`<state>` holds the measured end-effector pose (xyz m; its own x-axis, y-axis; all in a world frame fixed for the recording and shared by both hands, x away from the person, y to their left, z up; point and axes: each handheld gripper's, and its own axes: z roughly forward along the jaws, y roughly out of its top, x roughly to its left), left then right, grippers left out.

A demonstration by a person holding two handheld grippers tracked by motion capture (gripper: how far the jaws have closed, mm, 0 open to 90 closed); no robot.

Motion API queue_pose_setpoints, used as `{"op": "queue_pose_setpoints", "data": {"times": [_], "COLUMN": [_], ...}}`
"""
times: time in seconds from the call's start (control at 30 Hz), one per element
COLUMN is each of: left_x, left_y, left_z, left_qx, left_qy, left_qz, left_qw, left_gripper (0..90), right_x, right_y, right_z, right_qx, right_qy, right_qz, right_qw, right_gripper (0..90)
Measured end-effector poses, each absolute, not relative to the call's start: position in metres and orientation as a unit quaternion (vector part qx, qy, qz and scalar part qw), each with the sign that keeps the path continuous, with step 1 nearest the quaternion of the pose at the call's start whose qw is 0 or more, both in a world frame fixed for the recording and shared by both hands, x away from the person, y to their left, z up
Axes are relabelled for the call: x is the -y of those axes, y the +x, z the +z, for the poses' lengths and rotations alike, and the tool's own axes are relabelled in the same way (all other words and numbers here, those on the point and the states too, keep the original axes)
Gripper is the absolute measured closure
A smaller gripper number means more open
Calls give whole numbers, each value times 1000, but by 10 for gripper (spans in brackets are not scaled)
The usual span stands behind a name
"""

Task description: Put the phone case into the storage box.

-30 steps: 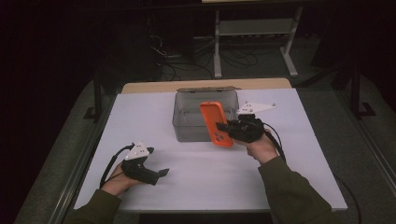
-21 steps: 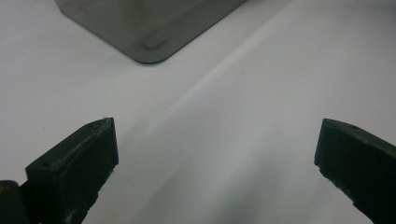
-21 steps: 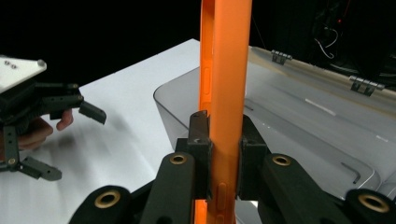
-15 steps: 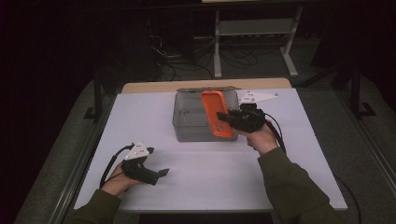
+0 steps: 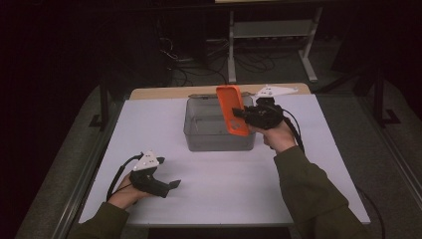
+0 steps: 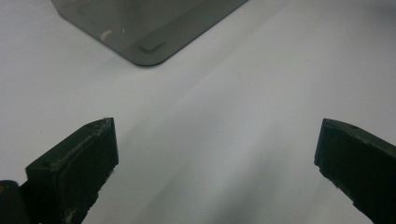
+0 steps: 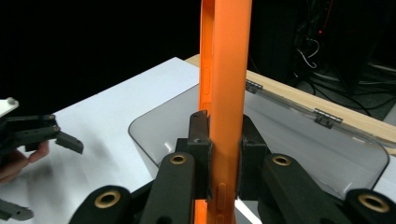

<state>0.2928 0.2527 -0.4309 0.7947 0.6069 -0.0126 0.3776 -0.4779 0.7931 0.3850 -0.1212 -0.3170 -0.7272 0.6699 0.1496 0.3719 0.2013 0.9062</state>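
Orange phone case [image 5: 232,110], clamped edgewise in the right hand-held gripper [image 5: 240,115], hung tilted over the grey bin [image 5: 217,138] near the desk's [image 5: 199,199] far edge; lowering squarely should avoid the rim. Left hand-held gripper [image 5: 171,185] lay agape, empty.

A white worktop [image 5: 209,199] stands in a dark room, with a strip of bare wood along its far edge. Beyond that edge, a pale metal shelf frame [image 5: 271,30] rises from the dim floor, with cables [image 5: 189,55] tangled just left of it.
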Motion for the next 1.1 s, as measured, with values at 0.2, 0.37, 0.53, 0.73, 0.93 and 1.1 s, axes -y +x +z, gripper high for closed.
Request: {"op": "queue_pose_setpoints", "data": {"times": [0.2, 0.37, 0.53, 0.73, 0.93, 1.1], "left_x": [-252, -253, -254, -254, -254, -254], "left_y": [293, 293, 293, 293, 293, 293], "left_z": [-431, -431, -431, -431, -431, -431], "left_qx": [-290, -292, -293, -291, -292, -291], "left_qy": [849, 849, 847, 848, 847, 847], "left_qz": [135, 137, 138, 137, 136, 137], "left_qw": [420, 419, 422, 421, 423, 423], "left_gripper": [0, 0, 0, 0, 0, 0], "right_x": [122, 121, 120, 119, 117, 114], "right_y": [393, 401, 410, 419, 426, 432], "right_z": [-314, -312, -311, -309, -306, -303], "right_qx": [-765, -769, -776, -784, -797, -807], "right_qy": [348, 356, 361, 368, 375, 374], "right_qz": [524, 513, 499, 480, 455, 438], "right_qw": [142, 140, 136, 139, 132, 130], "right_gripper": [785, 786, 785, 785, 785, 785]}}
